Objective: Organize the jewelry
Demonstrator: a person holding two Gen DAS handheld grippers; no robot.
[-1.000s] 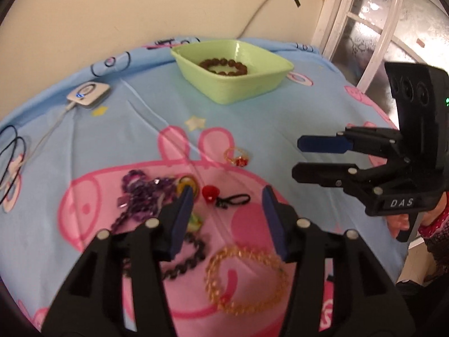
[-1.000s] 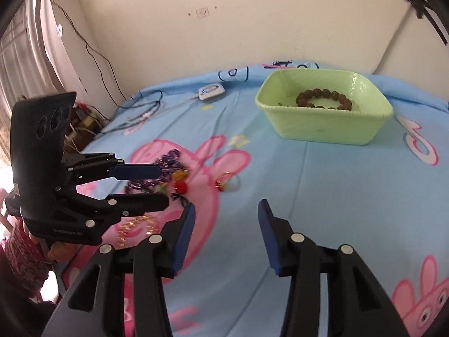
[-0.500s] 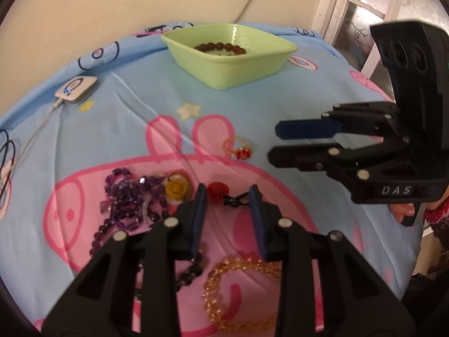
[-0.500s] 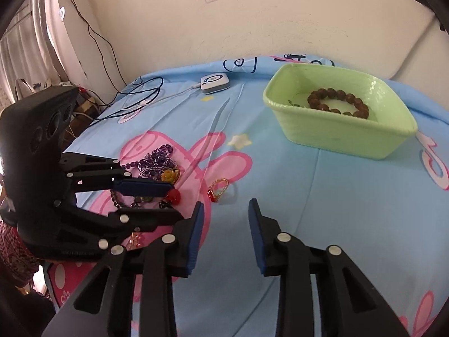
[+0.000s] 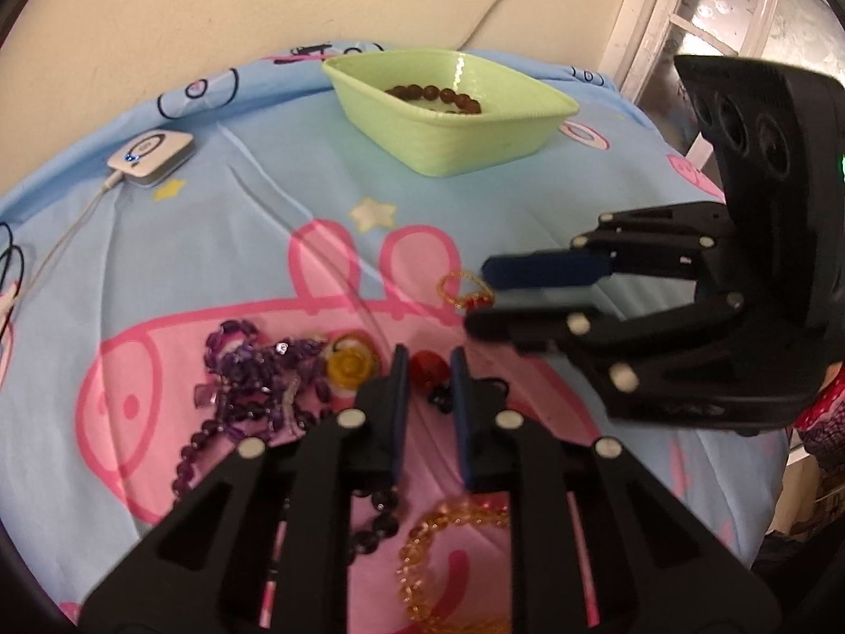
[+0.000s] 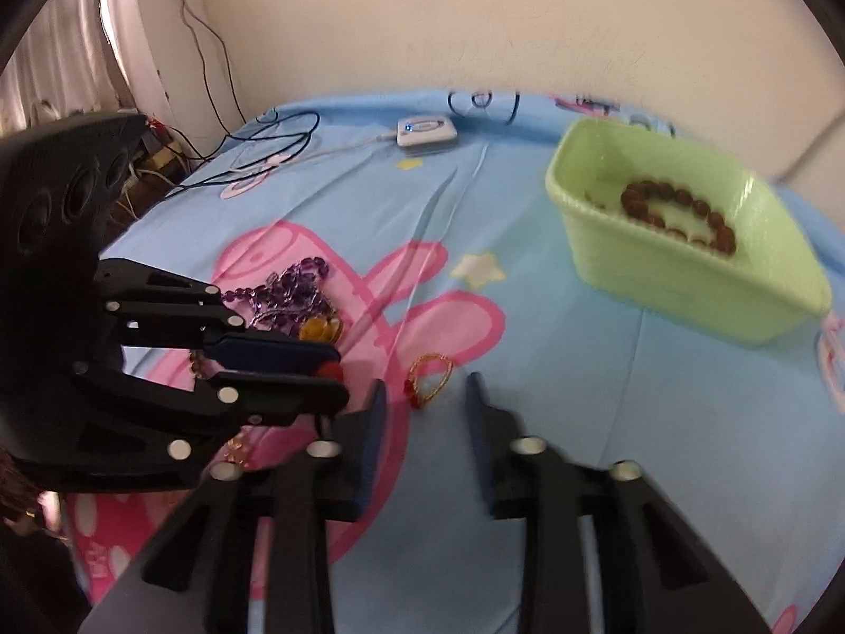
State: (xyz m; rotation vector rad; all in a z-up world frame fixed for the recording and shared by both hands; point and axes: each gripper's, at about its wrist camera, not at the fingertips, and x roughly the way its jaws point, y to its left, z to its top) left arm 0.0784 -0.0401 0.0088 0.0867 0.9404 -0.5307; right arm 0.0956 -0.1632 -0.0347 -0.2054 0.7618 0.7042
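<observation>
A green basket point(image 5: 449, 121) at the back of the bed holds a brown bead bracelet point(image 5: 435, 94); both also show in the right wrist view point(image 6: 681, 269). My left gripper point(image 5: 426, 362) is nearly closed around a red bead hair tie point(image 5: 429, 367). My right gripper point(image 6: 425, 388) is open just before a gold ring with a red stone point(image 6: 430, 378), which also shows in the left wrist view point(image 5: 465, 289). Purple beads point(image 5: 253, 375), a yellow rose ring point(image 5: 348, 364), an amber bracelet point(image 5: 454, 555) and a dark bead string point(image 5: 380, 523) lie around.
Everything lies on a blue cartoon-pig sheet point(image 5: 237, 243). A white charger box point(image 5: 152, 152) with its cable sits at the back left; dark cables point(image 6: 274, 142) trail off the edge. A wall stands behind, a window frame point(image 5: 686, 10) at right.
My left gripper moved forward to the red bead hair tie and narrowed its jaws around it. My right gripper moved left and down toward the gold ring and narrowed a little.
</observation>
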